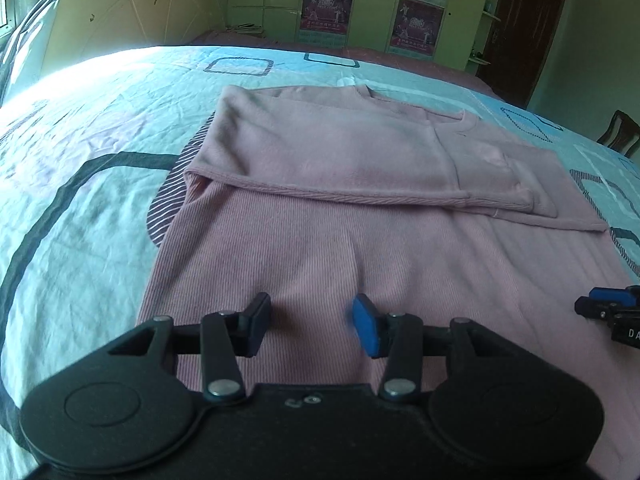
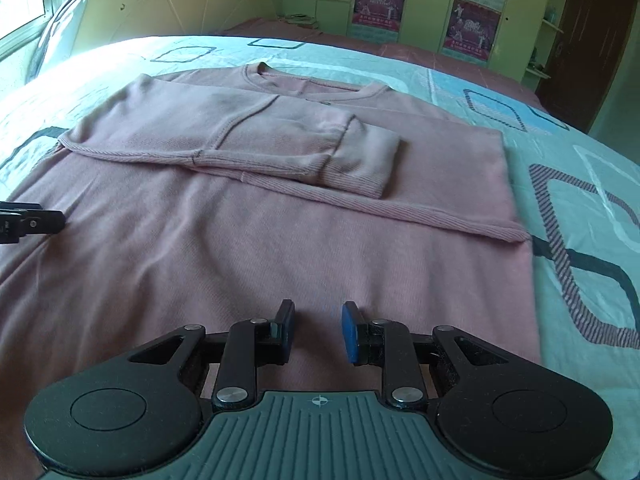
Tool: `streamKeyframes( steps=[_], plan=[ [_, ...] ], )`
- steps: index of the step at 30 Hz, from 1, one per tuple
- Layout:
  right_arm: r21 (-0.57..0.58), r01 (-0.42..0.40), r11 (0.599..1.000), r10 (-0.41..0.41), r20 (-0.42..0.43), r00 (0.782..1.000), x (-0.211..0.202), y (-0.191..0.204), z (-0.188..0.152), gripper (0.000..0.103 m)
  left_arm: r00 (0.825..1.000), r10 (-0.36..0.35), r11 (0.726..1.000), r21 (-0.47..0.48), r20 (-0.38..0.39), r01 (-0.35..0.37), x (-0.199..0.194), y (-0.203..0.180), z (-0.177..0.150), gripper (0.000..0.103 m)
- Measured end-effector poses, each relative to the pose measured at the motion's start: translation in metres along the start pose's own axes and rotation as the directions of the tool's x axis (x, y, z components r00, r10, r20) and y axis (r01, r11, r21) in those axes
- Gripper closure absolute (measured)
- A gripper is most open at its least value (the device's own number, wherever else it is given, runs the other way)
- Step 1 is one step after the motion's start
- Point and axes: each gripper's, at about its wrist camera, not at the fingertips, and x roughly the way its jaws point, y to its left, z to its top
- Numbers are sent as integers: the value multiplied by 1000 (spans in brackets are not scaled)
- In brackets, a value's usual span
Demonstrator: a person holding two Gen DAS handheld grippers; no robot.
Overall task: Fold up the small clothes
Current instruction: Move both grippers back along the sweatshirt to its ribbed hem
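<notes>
A pink long-sleeved top [image 1: 320, 248] lies flat on the bed, neck at the far end, with both sleeves folded across its chest [image 2: 280, 140]. My left gripper [image 1: 312, 320] is open, low over the near hem on the left side of the top. My right gripper [image 2: 318, 326] is open, low over the near hem on the right side. Neither holds cloth. The right gripper shows at the right edge of the left wrist view [image 1: 612, 312]; the left gripper shows at the left edge of the right wrist view [image 2: 28, 222].
The light blue patterned bedsheet [image 1: 80, 140] spreads around the top. A cream headboard [image 1: 136, 12] stands far left, green wardrobes with posters [image 2: 420, 4] at the back, a dark door [image 1: 524, 28] and a wooden chair [image 1: 620, 132] at the right.
</notes>
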Motion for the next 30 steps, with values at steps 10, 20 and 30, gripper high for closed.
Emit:
streamKeyframes(
  steps=[10, 20, 30],
  plan=[
    [6, -49, 999, 49, 30, 998, -50, 7, -32, 79, 998, -53, 999, 11, -21, 53, -39, -20, -22, 53],
    [-6, 49, 999, -49, -29, 998, -69, 31, -73, 79, 993, -103, 987, 115, -57, 109, -58, -9, -62, 51],
    [39, 175, 984, -172, -60, 983, -97, 29, -94, 77, 996, -84, 996, 15, -38, 85, -108, 46, -88, 44]
  ],
)
